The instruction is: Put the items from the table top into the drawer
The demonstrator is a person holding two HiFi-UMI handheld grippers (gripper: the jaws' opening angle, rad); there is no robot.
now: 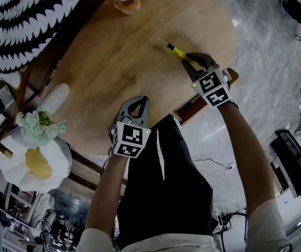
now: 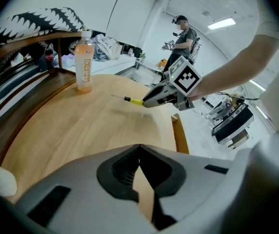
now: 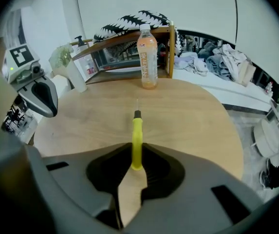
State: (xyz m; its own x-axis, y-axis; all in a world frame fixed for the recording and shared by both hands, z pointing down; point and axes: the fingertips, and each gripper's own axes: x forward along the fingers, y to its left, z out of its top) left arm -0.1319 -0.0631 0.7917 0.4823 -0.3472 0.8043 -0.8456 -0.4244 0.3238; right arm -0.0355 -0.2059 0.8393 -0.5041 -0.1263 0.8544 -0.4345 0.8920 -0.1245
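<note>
Both arms reach forward, angled down, the left claw (image 1: 135, 102) with jaws together and empty, the right claw (image 1: 194, 62) clamped on a yellow screwdriver (image 1: 177, 51).

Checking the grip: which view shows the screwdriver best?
The right gripper view: the screwdriver fills the centre, yellow handle clamped between the jaws. The head view shows it small; the left gripper view shows it far off, handle partly hidden.
</note>
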